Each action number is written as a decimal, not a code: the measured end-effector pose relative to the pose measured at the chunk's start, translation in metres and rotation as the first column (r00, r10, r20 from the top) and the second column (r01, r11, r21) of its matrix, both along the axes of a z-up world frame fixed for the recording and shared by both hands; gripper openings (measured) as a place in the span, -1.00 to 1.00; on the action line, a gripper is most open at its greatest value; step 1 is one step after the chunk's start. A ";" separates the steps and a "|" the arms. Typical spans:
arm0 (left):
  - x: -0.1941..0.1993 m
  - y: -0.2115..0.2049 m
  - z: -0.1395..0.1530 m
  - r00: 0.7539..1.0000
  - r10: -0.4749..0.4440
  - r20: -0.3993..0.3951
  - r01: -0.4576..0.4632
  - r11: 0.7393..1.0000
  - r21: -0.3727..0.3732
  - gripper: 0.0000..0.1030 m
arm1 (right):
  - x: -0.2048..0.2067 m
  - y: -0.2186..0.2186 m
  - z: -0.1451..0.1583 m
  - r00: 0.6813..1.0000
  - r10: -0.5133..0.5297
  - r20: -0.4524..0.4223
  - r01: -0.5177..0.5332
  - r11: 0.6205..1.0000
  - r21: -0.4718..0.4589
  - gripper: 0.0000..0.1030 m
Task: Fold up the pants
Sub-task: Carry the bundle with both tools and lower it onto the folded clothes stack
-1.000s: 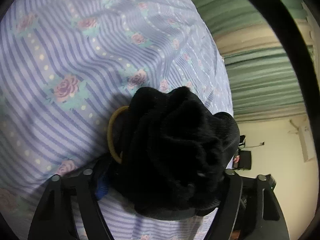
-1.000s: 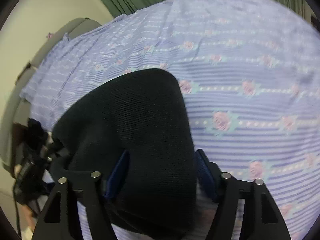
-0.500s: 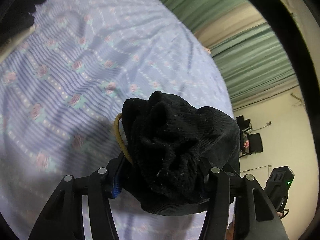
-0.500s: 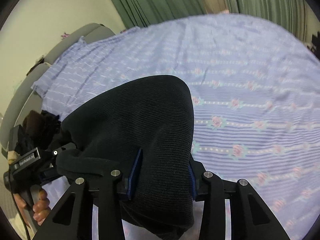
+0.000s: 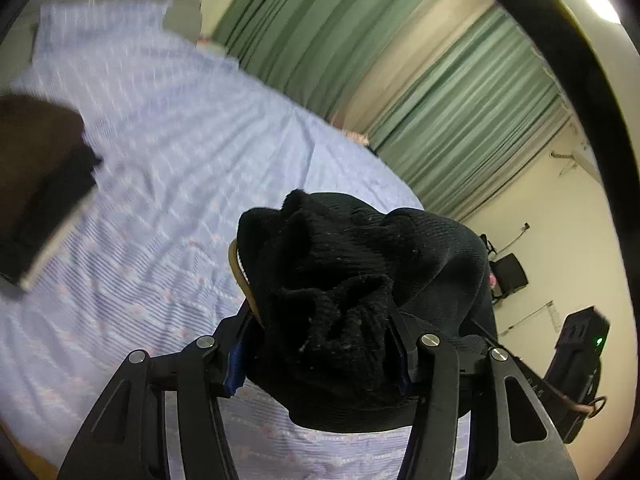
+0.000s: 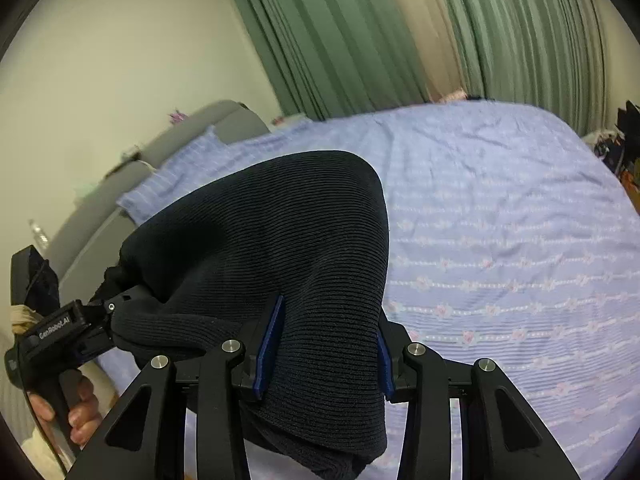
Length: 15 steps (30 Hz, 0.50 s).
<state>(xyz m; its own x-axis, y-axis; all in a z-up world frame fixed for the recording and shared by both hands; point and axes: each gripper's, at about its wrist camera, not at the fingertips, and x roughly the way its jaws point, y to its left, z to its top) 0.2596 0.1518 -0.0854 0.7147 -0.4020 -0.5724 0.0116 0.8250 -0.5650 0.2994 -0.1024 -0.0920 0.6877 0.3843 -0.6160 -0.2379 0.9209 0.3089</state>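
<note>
The black knit pants (image 5: 360,300) are held up above the bed by both grippers. My left gripper (image 5: 320,344) is shut on a bunched end with a tan elastic band (image 5: 240,276) showing at its left. My right gripper (image 6: 324,344) is shut on a thick fold of the pants (image 6: 280,248). The fabric stretches leftwards to the left gripper (image 6: 104,312), which shows in the right wrist view with the hand on its handle. The rest of the pants hangs below, out of sight.
A bed with a lilac striped floral sheet (image 6: 500,240) lies below. A grey headboard (image 6: 100,208) and green curtains (image 6: 340,40) stand behind it. A dark folded stack (image 5: 36,184) lies at the left on the bed. Black chairs (image 5: 508,272) stand by the far wall.
Both grippers have risen and tilted up with the pants, so more of the room, curtains and headboard shows and the sheet lies farther off. Both stay shut on the fabric.
</note>
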 end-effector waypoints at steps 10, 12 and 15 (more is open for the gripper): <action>-0.086 0.011 0.084 0.988 0.088 0.129 -0.090 0.996 0.015 0.00 | -0.072 0.006 0.084 0.989 0.079 0.129 -0.085 0.996 0.040 -0.21; -0.093 0.023 0.092 0.984 0.088 0.153 -0.090 0.996 0.005 0.00 | -0.084 0.014 0.095 0.984 0.080 0.158 -0.087 0.996 0.035 -0.21; -0.104 0.041 0.100 0.978 0.086 0.191 -0.087 0.996 -0.005 0.00 | -0.097 0.034 0.110 0.978 0.079 0.192 -0.086 0.996 0.032 -0.21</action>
<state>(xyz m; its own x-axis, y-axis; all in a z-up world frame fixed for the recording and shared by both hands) 0.1560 0.1927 0.0145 0.8429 -0.3318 -0.4236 0.0470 0.8297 -0.5562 0.2021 -0.0684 0.0184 0.7557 0.4660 -0.4601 -0.3704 0.8836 0.2864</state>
